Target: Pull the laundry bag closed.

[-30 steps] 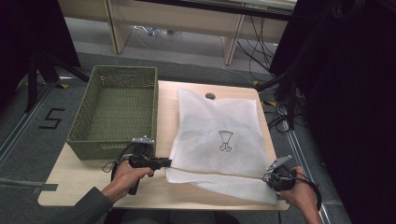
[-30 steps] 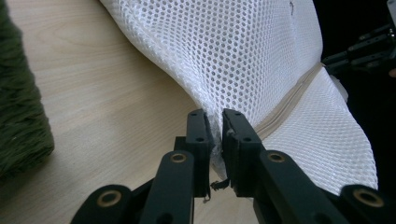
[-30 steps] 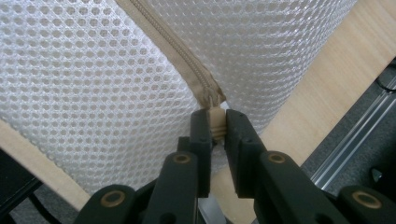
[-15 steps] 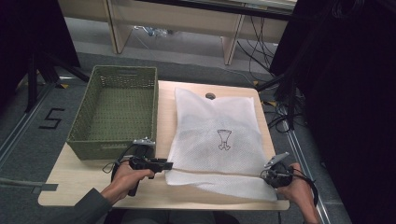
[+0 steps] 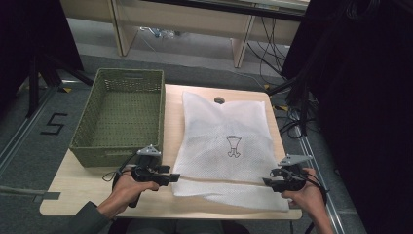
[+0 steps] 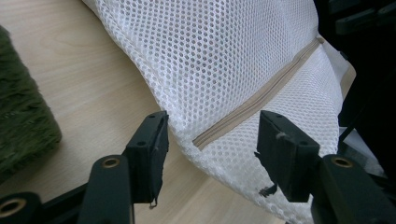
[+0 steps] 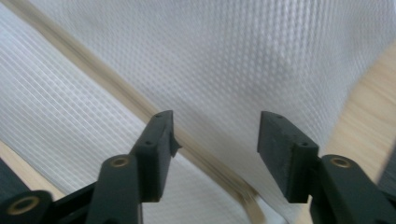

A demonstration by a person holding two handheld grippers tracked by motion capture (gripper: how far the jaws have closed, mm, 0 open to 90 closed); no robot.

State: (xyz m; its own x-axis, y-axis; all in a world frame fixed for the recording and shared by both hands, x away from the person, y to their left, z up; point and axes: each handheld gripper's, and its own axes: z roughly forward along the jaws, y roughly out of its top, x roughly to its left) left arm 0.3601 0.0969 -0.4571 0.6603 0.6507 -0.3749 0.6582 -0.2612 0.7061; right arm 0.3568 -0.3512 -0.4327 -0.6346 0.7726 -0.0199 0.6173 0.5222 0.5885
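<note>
While the white mesh laundry bag lies flat along the right half of the pale wooden worktop, we hold a gripper at each of its near corners, and both sets of jaws have just been opening. Our left gripper stands spread at the bag's near-left corner, and its own view shows the mesh and the end of the beige zipper band sitting between the two black pads without either pad pressing on it. Our right gripper is likewise spread at the near-right corner, the fabric and the same band running below and beyond its jaws, nothing pinched. We judge that the two hands sit one at each corner because a limp sheet like this can only be laid smooth when it is drawn from both ends at once, and that the open jaws mean the near edge is now let down where it is wanted. A folded strip of mesh lies doubled along the edge closest to us, and a small dark printed figure marks the middle of the bag. Just beside the bag, at the worktop's left, the green woven basket waits, probably as the place where the bag is to go.
</note>
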